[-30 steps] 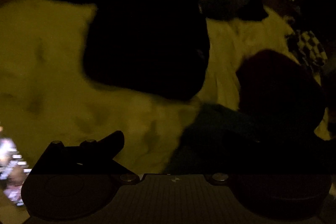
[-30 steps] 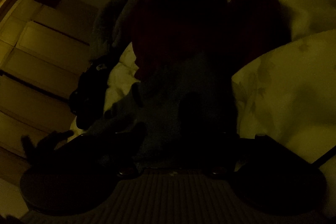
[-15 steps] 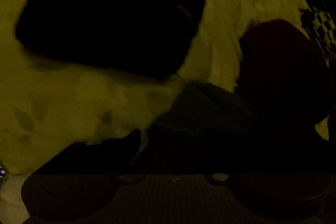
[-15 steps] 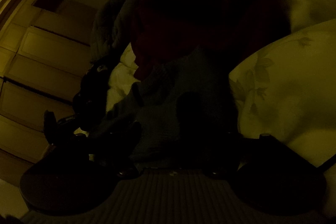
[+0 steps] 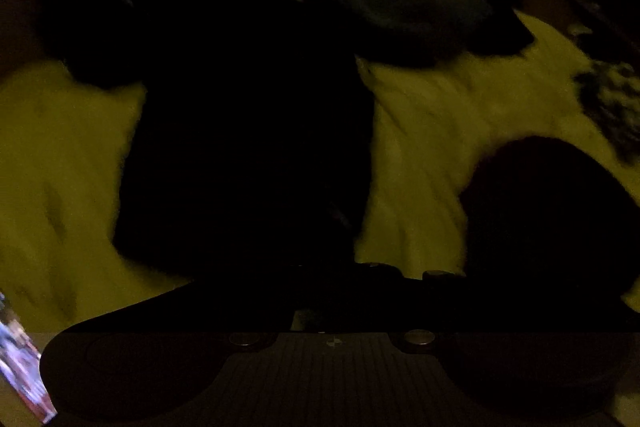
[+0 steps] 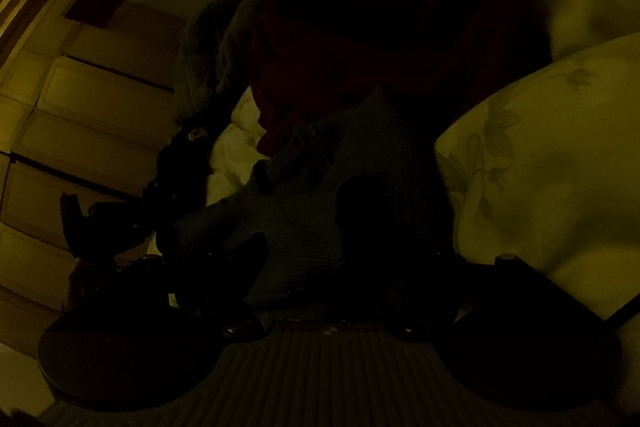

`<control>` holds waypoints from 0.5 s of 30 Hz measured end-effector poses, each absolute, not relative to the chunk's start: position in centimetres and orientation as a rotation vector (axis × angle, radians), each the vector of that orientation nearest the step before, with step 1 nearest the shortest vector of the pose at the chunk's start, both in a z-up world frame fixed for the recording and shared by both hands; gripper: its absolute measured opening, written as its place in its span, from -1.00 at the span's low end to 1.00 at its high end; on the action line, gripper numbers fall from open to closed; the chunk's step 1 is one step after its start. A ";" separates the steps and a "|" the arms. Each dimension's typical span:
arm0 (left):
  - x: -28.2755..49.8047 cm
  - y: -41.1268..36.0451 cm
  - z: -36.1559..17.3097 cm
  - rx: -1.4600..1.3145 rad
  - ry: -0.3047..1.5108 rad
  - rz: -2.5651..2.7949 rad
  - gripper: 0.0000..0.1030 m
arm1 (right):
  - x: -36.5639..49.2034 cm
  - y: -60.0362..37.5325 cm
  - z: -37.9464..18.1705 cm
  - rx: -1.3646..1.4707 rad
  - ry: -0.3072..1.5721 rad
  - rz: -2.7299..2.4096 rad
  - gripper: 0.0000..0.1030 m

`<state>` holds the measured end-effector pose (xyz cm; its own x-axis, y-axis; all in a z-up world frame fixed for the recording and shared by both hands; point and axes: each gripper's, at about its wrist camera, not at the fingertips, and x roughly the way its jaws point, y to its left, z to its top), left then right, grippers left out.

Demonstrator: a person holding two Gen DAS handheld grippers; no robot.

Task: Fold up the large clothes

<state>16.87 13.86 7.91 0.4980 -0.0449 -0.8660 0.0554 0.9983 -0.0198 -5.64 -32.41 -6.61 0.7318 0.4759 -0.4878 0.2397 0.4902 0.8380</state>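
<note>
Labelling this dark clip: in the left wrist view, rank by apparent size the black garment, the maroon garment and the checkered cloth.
1. Black garment
2. Maroon garment, nearer the camera, so unsure
3. Checkered cloth, cut off at the edge

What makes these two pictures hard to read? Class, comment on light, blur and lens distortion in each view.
Left wrist view: very dim and yellow-tinted; the black garment is featureless shadow, the pale bedding is smeared by motion blur. Right wrist view: equally dark but sharper; the leaf print on the pillow is legible, the blue knit shows faint texture, and the fisheye bends the drawers.
</note>
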 end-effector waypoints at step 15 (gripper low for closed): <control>11.7 14.2 8.1 -0.009 0.993 -0.239 1.00 | -7.8 -34.4 -4.3 1.042 0.503 0.122 0.42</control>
